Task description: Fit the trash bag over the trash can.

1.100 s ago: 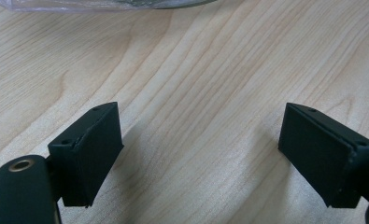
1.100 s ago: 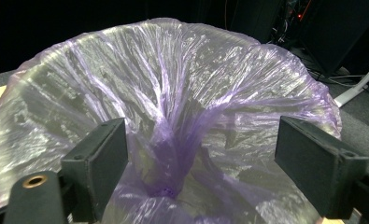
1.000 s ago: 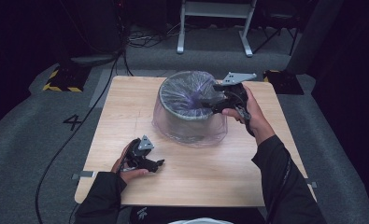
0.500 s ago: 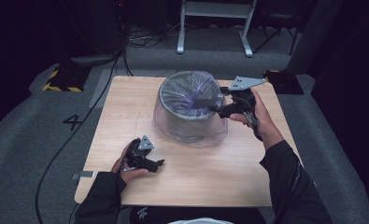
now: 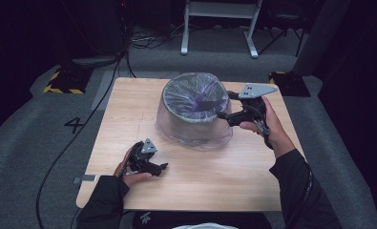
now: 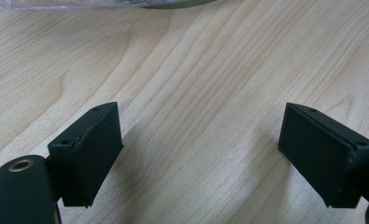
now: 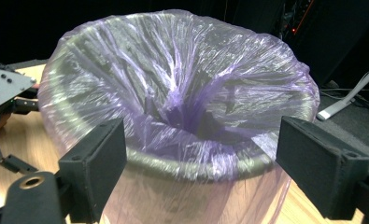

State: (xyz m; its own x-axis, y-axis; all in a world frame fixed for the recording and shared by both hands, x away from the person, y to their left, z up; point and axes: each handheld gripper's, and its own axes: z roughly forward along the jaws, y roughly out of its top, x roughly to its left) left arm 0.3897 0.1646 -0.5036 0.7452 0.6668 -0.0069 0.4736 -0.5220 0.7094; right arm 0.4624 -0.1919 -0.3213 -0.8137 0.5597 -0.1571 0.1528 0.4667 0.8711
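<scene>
Right gripper view: gripper (image 7: 201, 154) wide, empty.

Left hand-held gripper (image 6: 201, 154) over bare wood

Its two black jaws stood wide apart, nothing between them, close above the pale wood-grain counter (image 6: 210, 93). At the top edge of the view lay a strip of clear plastic (image 6: 79, 4), with a dark curved edge (image 6: 177, 4) just beside it.

- light wooden surface (image 5: 210, 176), square-topped, standing on grey carpet floor (image 5: 28, 157)
- white number 4 (image 5: 75, 125) marked on the carpet, left of the surface
- yellow-and-black striped block (image 5: 62, 82) at far left
- white metal stand legs (image 5: 219, 28) beyond the surface
</scene>
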